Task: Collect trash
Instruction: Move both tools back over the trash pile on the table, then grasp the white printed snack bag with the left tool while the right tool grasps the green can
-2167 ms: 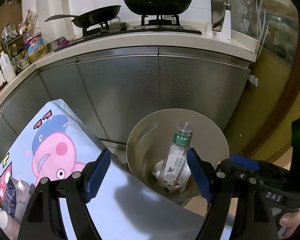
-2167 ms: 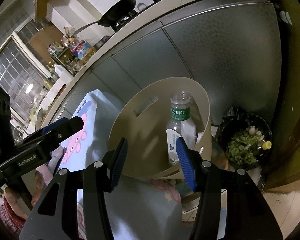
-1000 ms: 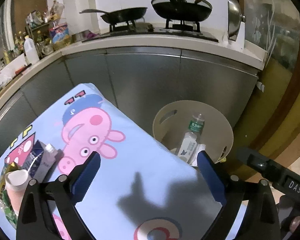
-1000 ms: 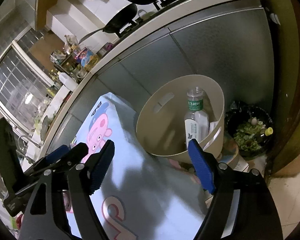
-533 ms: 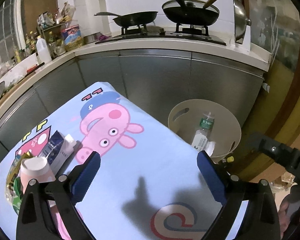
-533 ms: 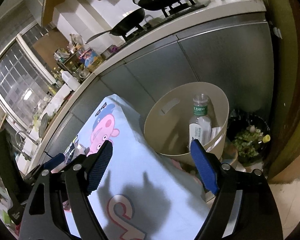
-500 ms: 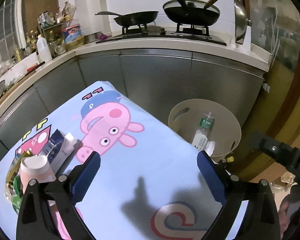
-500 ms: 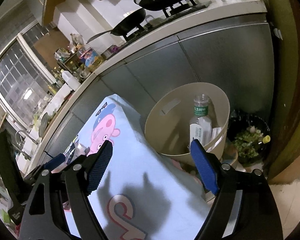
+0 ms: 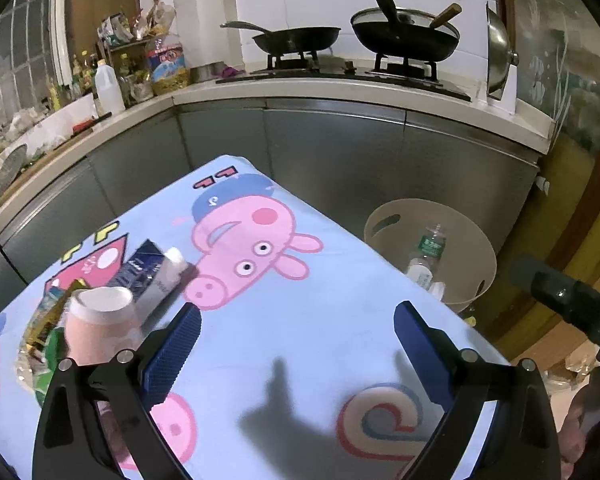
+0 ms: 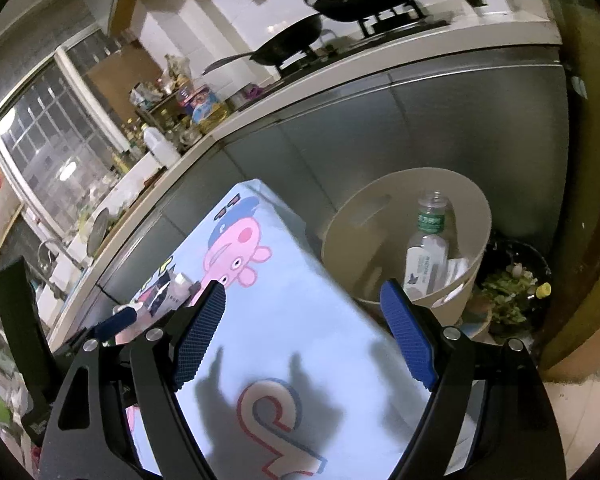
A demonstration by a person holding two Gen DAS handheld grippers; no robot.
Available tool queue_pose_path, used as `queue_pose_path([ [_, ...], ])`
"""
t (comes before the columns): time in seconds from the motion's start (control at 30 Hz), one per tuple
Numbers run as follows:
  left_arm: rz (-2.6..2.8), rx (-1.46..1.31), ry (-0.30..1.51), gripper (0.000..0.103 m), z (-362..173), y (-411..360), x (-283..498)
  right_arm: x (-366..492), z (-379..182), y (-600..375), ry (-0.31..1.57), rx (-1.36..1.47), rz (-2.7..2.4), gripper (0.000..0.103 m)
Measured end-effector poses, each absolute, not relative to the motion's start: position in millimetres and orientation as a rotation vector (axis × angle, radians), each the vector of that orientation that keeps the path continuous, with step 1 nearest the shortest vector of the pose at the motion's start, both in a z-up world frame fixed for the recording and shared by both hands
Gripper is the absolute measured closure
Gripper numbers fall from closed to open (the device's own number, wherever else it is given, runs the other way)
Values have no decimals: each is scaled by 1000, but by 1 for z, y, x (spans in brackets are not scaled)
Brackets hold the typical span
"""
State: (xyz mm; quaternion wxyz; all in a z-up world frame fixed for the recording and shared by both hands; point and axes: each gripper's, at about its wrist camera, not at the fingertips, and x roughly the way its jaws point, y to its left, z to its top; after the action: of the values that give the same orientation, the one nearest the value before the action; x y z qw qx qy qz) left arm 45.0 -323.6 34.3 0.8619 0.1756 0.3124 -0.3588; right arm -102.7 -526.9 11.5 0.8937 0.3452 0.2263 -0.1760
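Observation:
A beige trash bin (image 9: 482,258) (image 10: 380,216) stands on the floor past the table's right end, with a clear plastic bottle (image 9: 424,258) (image 10: 428,244) and crumpled paper inside. On the cartoon-pig tablecloth (image 9: 292,320) (image 10: 300,320), a pink paper cup (image 9: 100,326), a dark blue milk carton (image 9: 152,274) (image 10: 168,294) and green-yellow wrappers (image 9: 44,332) lie at the left. My left gripper (image 9: 296,354) is open and empty above the cloth, right of the cup. My right gripper (image 10: 302,334) is open and empty above the cloth, near the bin.
Steel kitchen cabinets (image 9: 332,148) with a stove and pans (image 9: 404,38) run behind the table. A black bucket of green scraps (image 10: 512,280) sits on the floor right of the bin. Bottles and packets crowd the left counter (image 9: 112,80).
Both grippers have pulled back from the bin and risen over the table. The cup, carton and wrappers have come further into the left wrist view.

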Motion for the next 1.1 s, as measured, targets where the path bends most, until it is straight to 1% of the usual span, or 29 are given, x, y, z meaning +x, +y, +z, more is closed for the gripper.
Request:
queue_pose_path([
  [0.33, -689, 327, 621, 6, 39, -274, 55, -70, 11, -485, 529, 646, -276, 27],
  [0.53, -638, 272, 595, 6, 41, -233, 65, -49, 19, -448, 547, 551, -203, 34],
  [0.6, -622, 251, 598, 7, 41, -218, 69, -42, 20, -437, 555, 520, -180, 40],
  [0.8, -617, 180, 597, 7, 43, -164, 81, -22, 16, -403, 594, 471, -109, 42],
  [0.93, -585, 119, 599, 7, 40, -107, 96, -8, 10, -376, 637, 436, -45, 42],
  [1.03, -512, 81, 645, 12, 31, -67, 117, 4, 2, -358, 674, 413, -1, 43],
  [1.07, -468, 68, 667, 15, 26, -50, 128, 6, 0, -355, 680, 412, 7, 43],
  [1.1, -422, 62, 692, 21, 20, -37, 139, 11, -3, -348, 695, 407, 29, 43],
])
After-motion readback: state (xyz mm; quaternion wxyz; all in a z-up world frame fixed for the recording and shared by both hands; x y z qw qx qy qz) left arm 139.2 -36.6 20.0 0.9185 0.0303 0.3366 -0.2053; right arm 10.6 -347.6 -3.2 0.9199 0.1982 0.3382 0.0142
